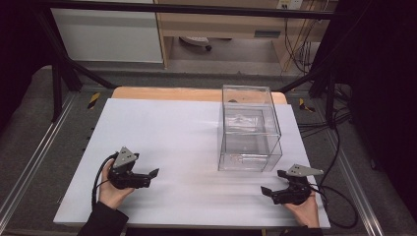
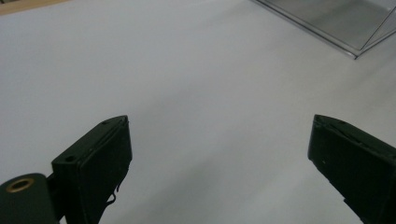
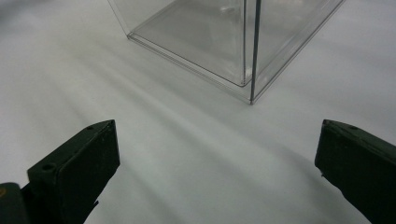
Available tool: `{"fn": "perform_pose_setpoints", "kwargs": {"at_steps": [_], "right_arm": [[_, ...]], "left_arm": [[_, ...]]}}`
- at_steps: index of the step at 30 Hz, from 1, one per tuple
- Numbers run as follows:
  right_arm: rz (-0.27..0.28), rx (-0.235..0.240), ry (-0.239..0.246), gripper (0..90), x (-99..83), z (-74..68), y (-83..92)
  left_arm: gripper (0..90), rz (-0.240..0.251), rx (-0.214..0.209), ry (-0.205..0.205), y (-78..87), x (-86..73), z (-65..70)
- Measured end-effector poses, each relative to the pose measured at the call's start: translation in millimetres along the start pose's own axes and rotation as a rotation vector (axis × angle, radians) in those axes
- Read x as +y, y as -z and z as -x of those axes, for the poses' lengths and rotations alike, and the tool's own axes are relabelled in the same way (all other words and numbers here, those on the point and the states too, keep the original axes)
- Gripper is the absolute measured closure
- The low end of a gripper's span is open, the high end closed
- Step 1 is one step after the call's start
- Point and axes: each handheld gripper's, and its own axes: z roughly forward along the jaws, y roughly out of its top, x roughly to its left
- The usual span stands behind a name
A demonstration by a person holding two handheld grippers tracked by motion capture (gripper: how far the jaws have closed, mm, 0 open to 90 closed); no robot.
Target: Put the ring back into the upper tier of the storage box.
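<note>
One clear square plastic box (image 1: 250,129) stands on the one white worktop (image 1: 162,132); two black hand-held grippers, left (image 1: 149,177) and right (image 1: 273,182).

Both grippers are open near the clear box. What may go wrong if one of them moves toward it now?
1. The clear box looks light and seems empty, so a push from the right gripper, which is nearest, may slide or tip it.
2. Its walls are transparent and hard to see against the white sheet, so a jaw may strike an edge.
3. The left gripper trails a cable that may snag.
</note>
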Motion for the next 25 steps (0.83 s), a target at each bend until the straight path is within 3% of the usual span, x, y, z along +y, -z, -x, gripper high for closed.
{"fn": "perform_pose_setpoints", "kwargs": {"at_steps": [13, 25], "right_arm": [[-0.005, -0.003, 0.000, 0.3, -0.1, -0.1, 0.2], [-0.008, -0.002, -0.003, 0.3, -0.1, -0.5, 0.5]], "left_arm": [[6.2, -0.048, 0.024, 0.015, 25.2, -34.2, -24.3], [6.1, -0.075, 0.024, 0.037, 30.7, -51.5, -32.4]]}}
